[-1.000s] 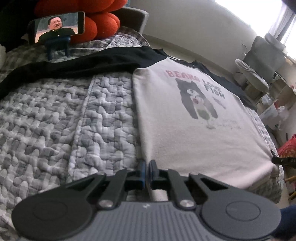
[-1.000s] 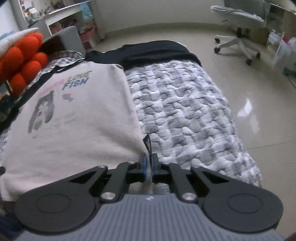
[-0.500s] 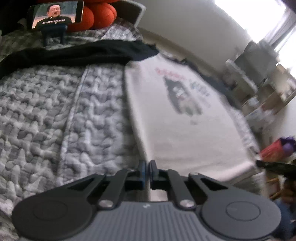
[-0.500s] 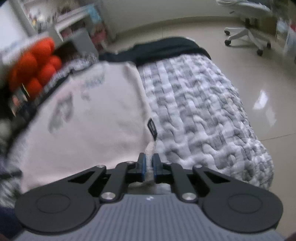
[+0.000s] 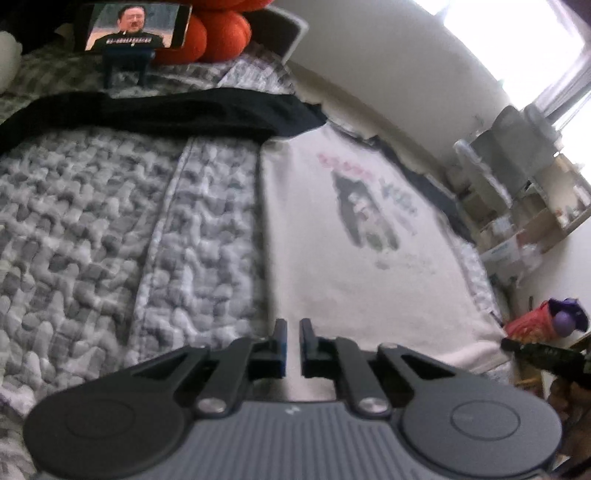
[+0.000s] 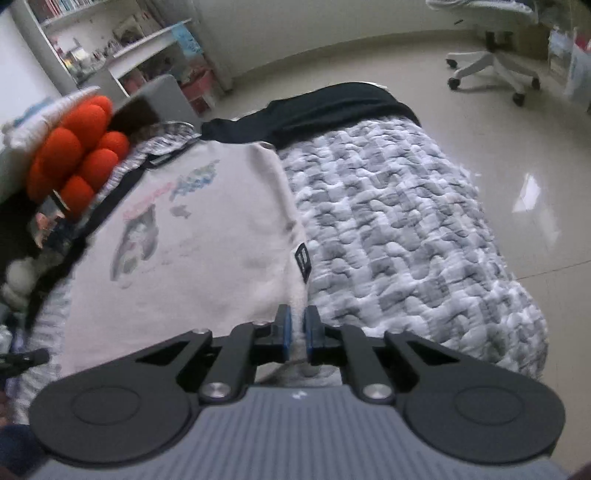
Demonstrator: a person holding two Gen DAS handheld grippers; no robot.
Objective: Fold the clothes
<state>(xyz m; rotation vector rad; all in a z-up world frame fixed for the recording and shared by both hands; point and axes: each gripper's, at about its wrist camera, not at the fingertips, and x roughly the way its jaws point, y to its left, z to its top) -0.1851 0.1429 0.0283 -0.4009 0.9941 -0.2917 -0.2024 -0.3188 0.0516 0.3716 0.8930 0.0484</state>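
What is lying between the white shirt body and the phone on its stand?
In the left wrist view, a black sleeve stretches across the grey quilt between the white shirt and the phone.

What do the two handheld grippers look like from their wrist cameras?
The left gripper and the right gripper look alike: ribbed grey body, two round black discs, black linkage arms with silver pivot screws, black fingers with blue pads, and a small pale mark centred on the body.

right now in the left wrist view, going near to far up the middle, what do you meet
left gripper, jaws opening over the hem → white sweatshirt → its black sleeve stretched across the quilt → phone on a stand → orange cushion
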